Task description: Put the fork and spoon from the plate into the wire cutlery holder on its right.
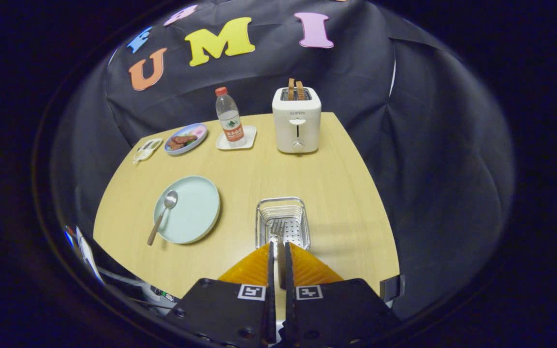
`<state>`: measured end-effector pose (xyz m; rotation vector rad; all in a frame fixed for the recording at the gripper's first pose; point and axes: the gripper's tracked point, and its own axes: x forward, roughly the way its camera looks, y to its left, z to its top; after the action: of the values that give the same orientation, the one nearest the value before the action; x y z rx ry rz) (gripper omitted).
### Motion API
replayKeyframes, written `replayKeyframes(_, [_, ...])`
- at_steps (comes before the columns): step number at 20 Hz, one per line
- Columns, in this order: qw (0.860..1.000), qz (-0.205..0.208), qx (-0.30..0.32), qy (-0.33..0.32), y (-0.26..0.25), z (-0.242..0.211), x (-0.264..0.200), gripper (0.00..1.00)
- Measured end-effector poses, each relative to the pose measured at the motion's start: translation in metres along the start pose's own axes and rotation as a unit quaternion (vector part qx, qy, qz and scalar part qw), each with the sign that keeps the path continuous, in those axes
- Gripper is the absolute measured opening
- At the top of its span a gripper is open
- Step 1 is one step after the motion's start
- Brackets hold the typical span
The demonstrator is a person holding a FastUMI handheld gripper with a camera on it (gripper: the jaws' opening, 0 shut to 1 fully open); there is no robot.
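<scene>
The tongs [278, 247] are clamped on the fork [278, 241], with both fingers pressed against its handle so that only a narrow slit shows between them. The fork points forward from the fingertips, and its prongs reach over the near rim of the wire holder [282, 223], above the basket's perforated floor. Whether the prongs touch the holder cannot be told.

The wire holder stands on the pale wooden surface [336, 193], just ahead of the fingertips. To the left of the holder, a little apart from it, lies the round pale green plate [192, 212]. The spoon [162, 216] rests on the plate's left part, bowl up on the plate and away from the tongs, handle running back over the plate's near-left rim and out past it.

Well beyond the holder, near the surface's far edge, a white toaster [297, 124] stands upright with two slices of bread [295, 90] sticking out of its slots. Left of the toaster a clear water bottle [229, 118] with a red cap stands on a small white tray [237, 140]. Further left of that is a blue-rimmed dish [186, 138] holding some food, and beside it, at the surface's far left corner, a small white item [147, 149] too small to make out.
</scene>
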<state>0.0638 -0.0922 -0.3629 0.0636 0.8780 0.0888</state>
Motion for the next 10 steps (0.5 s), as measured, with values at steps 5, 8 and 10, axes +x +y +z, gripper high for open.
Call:
replayKeyframes(5, [1.0,0.017,-0.004,-0.002,0.01,0.003,0.0,0.2])
replayKeyframes(8, [1.0,0.021,-0.013,-0.009,0.022,0.003,0.002,0.36])
replayKeyframes(10, [1.0,0.019,-0.016,-0.018,0.032,0.006,0.002,0.46])
